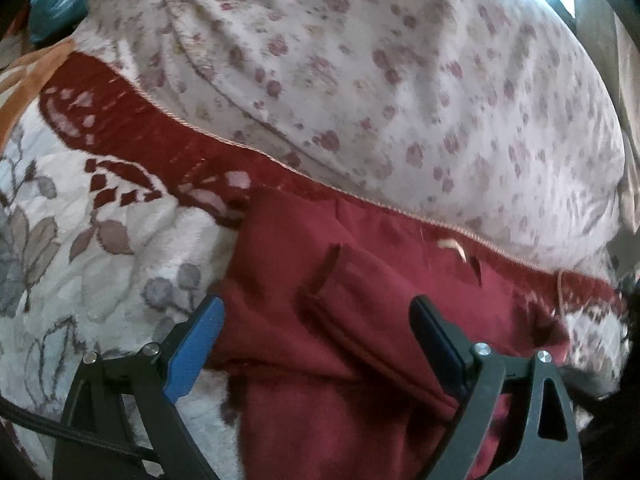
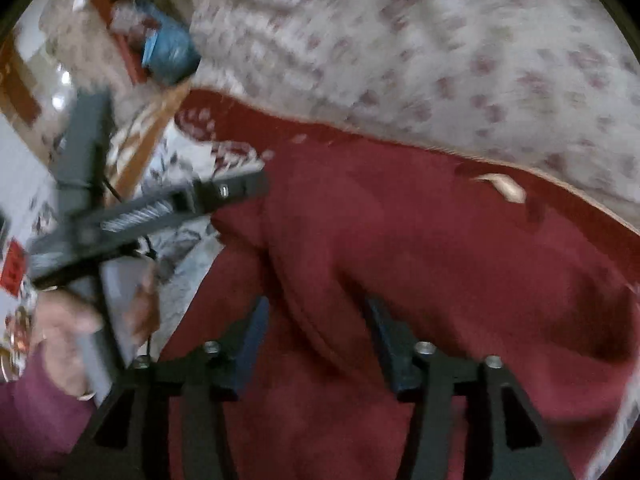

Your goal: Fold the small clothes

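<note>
The work surface was a soft bed covered by a plush blanket (image 1: pixel 100 248), pale with grey and brown leaf and berry shapes and a wide dark red border edged in thin pale cord. Beyond that border lay a cream quilt (image 1: pixel 400 80), puffy and creased, printed with small faded pink flowers. At the far left of the quilt sat something teal blue (image 1: pixel 60 0), too blurred to name, and bright light came in past the quilt's far right corner. No writing could be read anywhere.

The dark red garment (image 1: pixel 340 320) lay on the blanket just in front of the quilt, a smooth woven cloth with a stitched seam and a raised fold running across it; a small pale tag (image 1: pixel 452 246) showed near its upper edge.

The left gripper (image 1: pixel 316 320) stood wide apart over the fold, its blue pads clear of the cloth. The right gripper (image 2: pixel 316 320) was also parted above the garment, grasping nothing. The left hand (image 2: pixel 68 332), in a maroon sleeve (image 2: pixel 36 412), held its tool's handle.
</note>
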Demonstrator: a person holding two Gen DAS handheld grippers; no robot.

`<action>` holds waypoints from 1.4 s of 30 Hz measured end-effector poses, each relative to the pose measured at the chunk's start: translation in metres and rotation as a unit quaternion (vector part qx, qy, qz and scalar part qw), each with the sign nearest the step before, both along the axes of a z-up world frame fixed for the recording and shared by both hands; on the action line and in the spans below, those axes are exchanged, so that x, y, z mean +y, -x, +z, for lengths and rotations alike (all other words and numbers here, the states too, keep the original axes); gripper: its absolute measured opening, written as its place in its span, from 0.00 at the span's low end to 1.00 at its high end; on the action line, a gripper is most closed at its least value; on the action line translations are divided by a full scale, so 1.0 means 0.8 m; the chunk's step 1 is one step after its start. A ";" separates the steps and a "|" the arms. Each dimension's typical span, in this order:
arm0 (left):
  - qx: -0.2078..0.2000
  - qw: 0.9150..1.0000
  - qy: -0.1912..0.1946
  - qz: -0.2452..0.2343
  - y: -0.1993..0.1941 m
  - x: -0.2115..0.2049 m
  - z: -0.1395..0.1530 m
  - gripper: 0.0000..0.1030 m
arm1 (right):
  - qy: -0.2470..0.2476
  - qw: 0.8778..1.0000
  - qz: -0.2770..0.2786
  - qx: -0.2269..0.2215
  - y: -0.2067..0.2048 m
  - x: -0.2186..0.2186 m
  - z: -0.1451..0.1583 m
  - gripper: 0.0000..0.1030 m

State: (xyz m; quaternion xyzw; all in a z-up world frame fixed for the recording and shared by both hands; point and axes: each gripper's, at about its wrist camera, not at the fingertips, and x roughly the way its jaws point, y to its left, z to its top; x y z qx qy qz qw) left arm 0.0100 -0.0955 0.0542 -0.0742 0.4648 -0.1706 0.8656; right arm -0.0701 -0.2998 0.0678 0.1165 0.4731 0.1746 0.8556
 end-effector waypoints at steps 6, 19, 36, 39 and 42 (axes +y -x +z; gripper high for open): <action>0.002 0.997 -0.059 -0.041 -0.004 -0.037 -0.019 0.49 | -0.011 0.994 -0.106 0.002 0.079 -0.107 0.021 0.72; -0.066 0.997 -0.024 0.025 0.002 0.016 0.034 0.13 | 0.018 0.972 -0.234 0.014 0.124 -0.206 0.010 0.74; -0.019 0.998 -0.050 0.042 -0.009 0.022 0.009 0.13 | 0.028 0.936 -0.349 0.043 -0.007 -0.278 -0.032 0.74; -0.020 0.998 -0.049 0.041 -0.008 0.022 0.010 0.13 | 0.019 0.939 -0.341 0.041 0.012 -0.283 -0.026 0.74; -0.022 0.998 -0.052 0.041 -0.006 0.020 0.010 0.13 | 0.011 0.949 -0.312 0.041 0.029 -0.273 -0.028 0.76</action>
